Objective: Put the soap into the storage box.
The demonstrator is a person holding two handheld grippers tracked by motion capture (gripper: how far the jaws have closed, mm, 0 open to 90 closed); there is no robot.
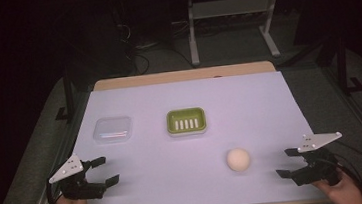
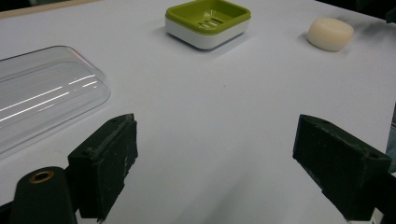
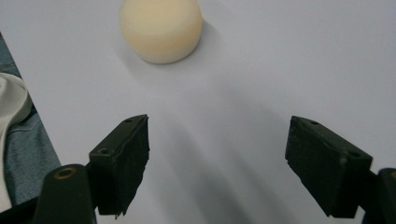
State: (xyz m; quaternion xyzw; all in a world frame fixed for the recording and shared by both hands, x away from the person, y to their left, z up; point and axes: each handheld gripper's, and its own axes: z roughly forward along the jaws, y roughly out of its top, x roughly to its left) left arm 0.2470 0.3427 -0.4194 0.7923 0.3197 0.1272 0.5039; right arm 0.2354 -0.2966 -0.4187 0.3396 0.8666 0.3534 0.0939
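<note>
Soap (image 1: 238,159) near right gripper (image 1: 290,162), straight ahead of its spread, empty jaws; round, no long axis. Left gripper (image 1: 106,170) well apart, jaws spread.

High view: fixed above the near table edge, facing forward and down, far from the soap bar (image 1: 238,159). Right gripper view: low, close, soap bar straight ahead (image 3: 161,29). Left gripper view: low, soap bar far at upper right (image 2: 330,33). All three share the soap bar
</note>
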